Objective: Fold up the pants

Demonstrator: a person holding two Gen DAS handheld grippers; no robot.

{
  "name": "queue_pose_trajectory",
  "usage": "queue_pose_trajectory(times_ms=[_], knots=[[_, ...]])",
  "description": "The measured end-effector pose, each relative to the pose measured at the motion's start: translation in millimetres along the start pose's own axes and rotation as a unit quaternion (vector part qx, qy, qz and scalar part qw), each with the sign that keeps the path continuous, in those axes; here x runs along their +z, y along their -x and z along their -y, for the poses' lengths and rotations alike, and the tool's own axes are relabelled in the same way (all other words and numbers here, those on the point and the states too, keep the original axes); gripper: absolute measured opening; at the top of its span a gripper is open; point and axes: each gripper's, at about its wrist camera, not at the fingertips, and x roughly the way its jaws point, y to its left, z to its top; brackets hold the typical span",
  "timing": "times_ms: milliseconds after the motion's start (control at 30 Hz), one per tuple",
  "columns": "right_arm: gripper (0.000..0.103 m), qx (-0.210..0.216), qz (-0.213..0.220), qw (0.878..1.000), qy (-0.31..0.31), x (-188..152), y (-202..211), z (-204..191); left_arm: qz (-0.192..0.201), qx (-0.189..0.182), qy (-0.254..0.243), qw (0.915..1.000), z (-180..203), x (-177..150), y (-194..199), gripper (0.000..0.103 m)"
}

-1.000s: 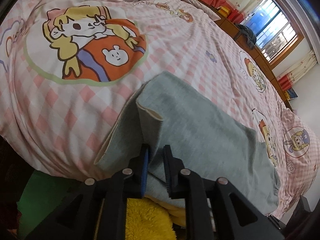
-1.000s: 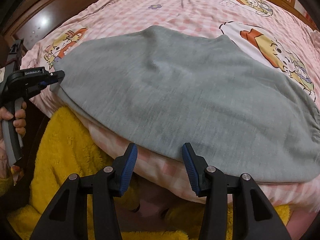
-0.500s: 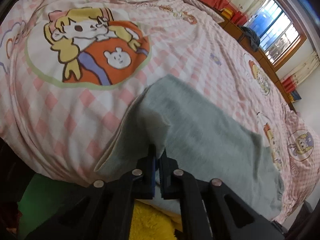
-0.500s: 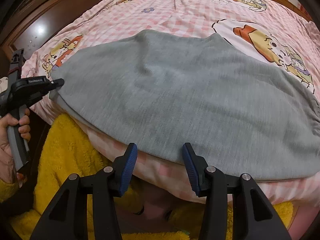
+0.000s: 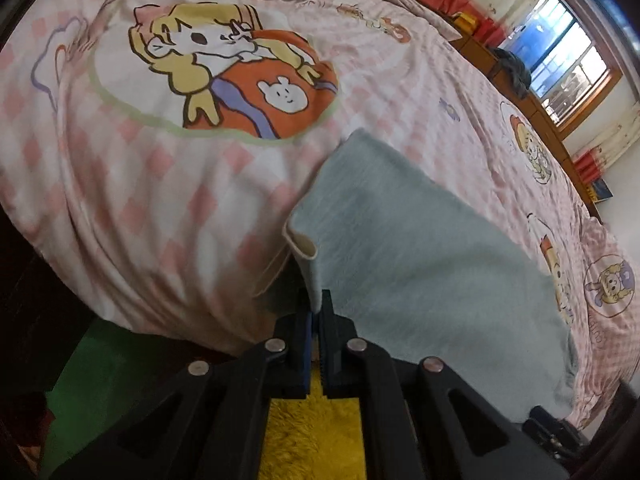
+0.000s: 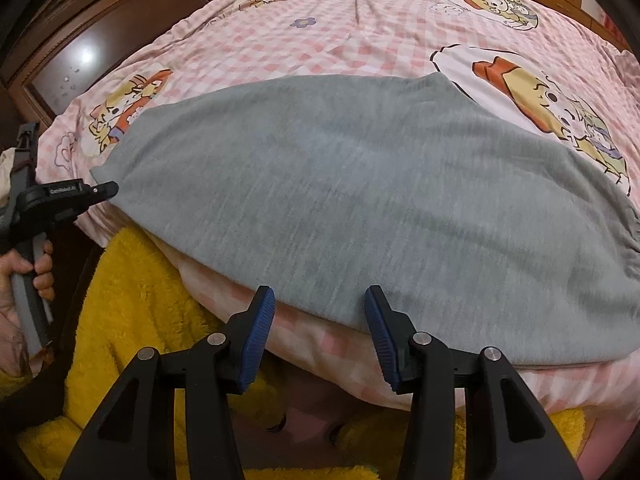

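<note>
**Grey pants flat on a pink checked bed, one corner pinched**

Spread across the near edge of a pink-and-white checked bedspread [image 6: 360, 40] printed with cartoon figures: grey knit pants [image 6: 360, 184], lying mostly flat and folded over, elastic cuff gathered at the far right. Near edge of the fabric hanging slightly over the side of the mattress.

At the left corner, left gripper [image 5: 317, 312] clamped tight on a raised fold of the pants, cream lining showing where the edge curls up. Seen also from the right wrist view as a black tool held in a hand [image 6: 28, 276] at the left margin, tip touching the fabric corner.

Right gripper [image 6: 320, 300] parted, blue pads on either side of the pants' near edge, not pressing on the cloth. Below both tools, fluffy yellow fabric [image 6: 132, 300].
</note>
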Motion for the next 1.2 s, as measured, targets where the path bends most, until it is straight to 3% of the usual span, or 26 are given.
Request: queue_pose_trajectory(times_ms=[133,200,267,467,600,667,733,800,867,900,1000,1033,1100,1200], knots=[[0.048,0.0,0.002,1.0,-0.004,2.4,0.3,2.2,-0.004,0.036,-0.038,0.9986,6.1,3.5,2.4,0.014],[0.048,-0.005,0.011,1.0,-0.008,4.8,3.8,5.9,0.008,0.065,-0.059,0.9961,10.1,3.2,13.5,0.02],[0.048,-0.007,0.02,1.0,-0.019,8.7,7.3,13.6,0.021,0.069,-0.074,0.9947,14.1,3.7,26.4,0.027],[0.048,-0.014,0.041,0.997,-0.065,32.2,12.7,47.8,0.065,0.014,-0.12,0.9905,53.0,15.3,53.6,0.04],[0.048,-0.019,0.065,0.992,-0.106,55.5,14.8,81.5,0.075,-0.024,-0.145,0.9863,86.1,30.0,27.5,0.04],[0.048,-0.032,0.066,0.989,-0.129,64.9,8.3,101.2,0.059,-0.025,-0.142,0.9878,94.6,38.1,6.8,0.04],[0.048,-0.064,0.057,0.984,-0.158,71.0,-4.6,123.2,0.038,-0.016,-0.135,0.99,98.3,43.6,-18.2,0.04],[0.041,-0.106,0.047,0.978,-0.176,72.8,-18.2,141.5,0.027,0.04,-0.142,0.9888,95.7,45.0,-45.0,0.034],[0.04,-0.13,0.056,0.973,-0.181,74.2,-23.5,156.8,0.056,0.084,-0.158,0.9823,92.0,45.9,-56.1,0.032],[0.034,-0.144,0.063,0.969,-0.189,75.6,-21.9,164.4,0.067,0.105,-0.169,0.9777,92.9,46.3,-56.6,0.032],[0.031,-0.157,0.069,0.961,-0.216,74.8,-16.3,183.5,0.075,0.148,-0.185,0.9686,91.8,50.4,-55.7,0.032],[0.03,-0.153,0.071,0.96,-0.224,72.4,-14.3,190.7,0.077,0.153,-0.184,0.968,88.6,52.0,-55.7,0.032],[0.016,-0.142,0.074,0.959,-0.233,67.6,-9.9,202.0,0.078,0.148,-0.17,0.971,74.5,56.8,-51.0,0.032],[0.013,-0.127,0.072,0.958,-0.248,59.8,2.1,215.7,0.07,0.123,-0.155,0.9777,59.7,60.5,-42.3,0.032]])
